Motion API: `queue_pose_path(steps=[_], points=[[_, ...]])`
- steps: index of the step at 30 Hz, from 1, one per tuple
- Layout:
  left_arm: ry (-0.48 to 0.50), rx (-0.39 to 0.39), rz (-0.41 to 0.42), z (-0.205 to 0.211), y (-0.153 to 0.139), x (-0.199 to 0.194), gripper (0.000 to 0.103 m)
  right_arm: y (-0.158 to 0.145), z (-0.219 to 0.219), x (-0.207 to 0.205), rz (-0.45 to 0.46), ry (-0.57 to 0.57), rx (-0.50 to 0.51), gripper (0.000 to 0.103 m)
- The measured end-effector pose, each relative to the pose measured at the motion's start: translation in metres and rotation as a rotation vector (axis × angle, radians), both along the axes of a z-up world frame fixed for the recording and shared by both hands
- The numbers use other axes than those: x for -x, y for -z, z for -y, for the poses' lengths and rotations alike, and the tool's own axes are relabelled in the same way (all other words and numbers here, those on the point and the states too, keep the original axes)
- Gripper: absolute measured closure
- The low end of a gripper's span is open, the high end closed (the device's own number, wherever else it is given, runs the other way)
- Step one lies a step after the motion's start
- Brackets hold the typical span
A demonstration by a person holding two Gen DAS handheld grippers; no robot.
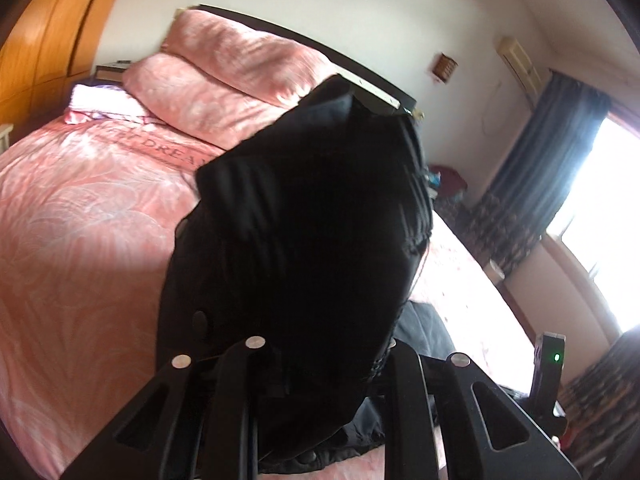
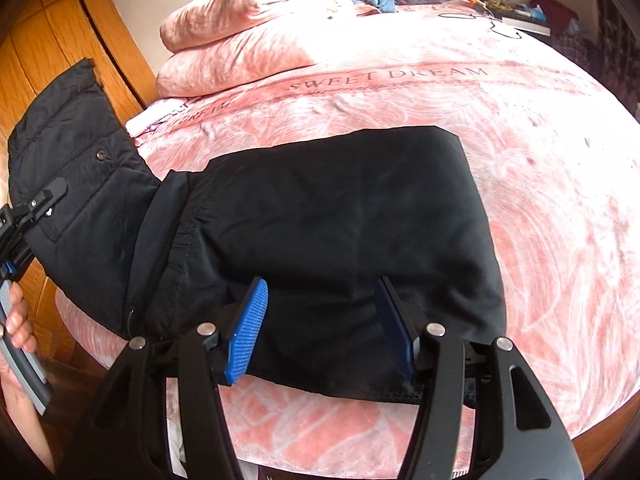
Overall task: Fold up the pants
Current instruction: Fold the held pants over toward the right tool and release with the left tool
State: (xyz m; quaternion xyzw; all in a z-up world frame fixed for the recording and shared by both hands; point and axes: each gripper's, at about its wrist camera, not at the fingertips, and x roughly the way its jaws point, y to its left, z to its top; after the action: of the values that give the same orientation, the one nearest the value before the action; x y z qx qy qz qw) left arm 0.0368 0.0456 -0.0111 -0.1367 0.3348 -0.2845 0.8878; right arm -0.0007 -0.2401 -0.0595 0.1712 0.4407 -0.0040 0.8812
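The black pants (image 2: 340, 216) lie on the pink bed (image 2: 540, 200), legs doubled flat, waist end lifted off at the left. Only the right view shows this (the left is mostly filled with dark cloth). The left tongs (image 2: 54, 192) pinch the raised waist; the right tongs (image 2: 320, 320) stand half open over the fabric, gripping nothing.

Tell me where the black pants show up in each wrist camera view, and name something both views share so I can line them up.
Left wrist view: the black pants fill the centre, lifted close to the lens, clamped in the left gripper.
Right wrist view: they run from the raised end at far left, held by the left gripper, to the folded part lying flat at centre, under the open right gripper.
Shared landmark: the pink pillows at the head of the bed.
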Motion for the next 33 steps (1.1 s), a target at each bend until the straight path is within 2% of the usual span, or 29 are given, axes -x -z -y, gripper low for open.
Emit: queue_pose_path(steps=[9,12,15,17,20,22,24,26,29,30,31,33], points=[[0.135,-0.195,-0.03,0.071,0.04,0.012,0.082,0.003,0.013,0.004,0.016,0.014,-0.03,0.046],[0.177,-0.257,-0.056,0.089,0.054,0.009,0.078,0.008,0.012,0.003,-0.005,0.01,-0.02,0.046],[0.202,-0.297,-0.063,0.101,0.062,0.015,0.067,0.015,0.011,-0.002,-0.02,0.003,0.002,0.044],[0.223,-0.285,-0.088,0.103,0.058,0.018,0.054,0.017,0.009,-0.004,-0.021,-0.006,0.015,0.044],[0.259,-0.146,-0.145,0.089,0.039,0.02,0.047,0.015,0.01,-0.002,-0.012,-0.007,0.01,0.044],[0.269,-0.059,-0.135,0.077,0.028,0.029,0.044,0.015,0.011,0.0,-0.004,-0.004,-0.008,0.044],[0.239,-0.026,-0.112,0.066,0.02,0.031,0.041,0.016,0.012,0.001,-0.002,-0.001,-0.018,0.044],[0.215,-0.027,-0.099,0.064,0.02,0.025,0.04,0.017,0.01,0.002,-0.003,-0.001,-0.013,0.044],[0.211,-0.064,-0.177,0.074,0.042,0.002,0.04,0.02,0.008,0.001,-0.012,-0.007,-0.004,0.042],[0.193,-0.125,-0.226,0.08,0.058,-0.005,0.041,0.021,0.008,-0.001,-0.016,-0.011,-0.006,0.041],[0.191,-0.148,-0.249,0.081,0.071,-0.007,0.041,0.022,0.008,-0.002,-0.022,-0.013,-0.006,0.041],[0.188,-0.167,-0.225,0.085,0.077,-0.007,0.041,0.022,0.009,-0.002,-0.029,-0.015,-0.006,0.041]])
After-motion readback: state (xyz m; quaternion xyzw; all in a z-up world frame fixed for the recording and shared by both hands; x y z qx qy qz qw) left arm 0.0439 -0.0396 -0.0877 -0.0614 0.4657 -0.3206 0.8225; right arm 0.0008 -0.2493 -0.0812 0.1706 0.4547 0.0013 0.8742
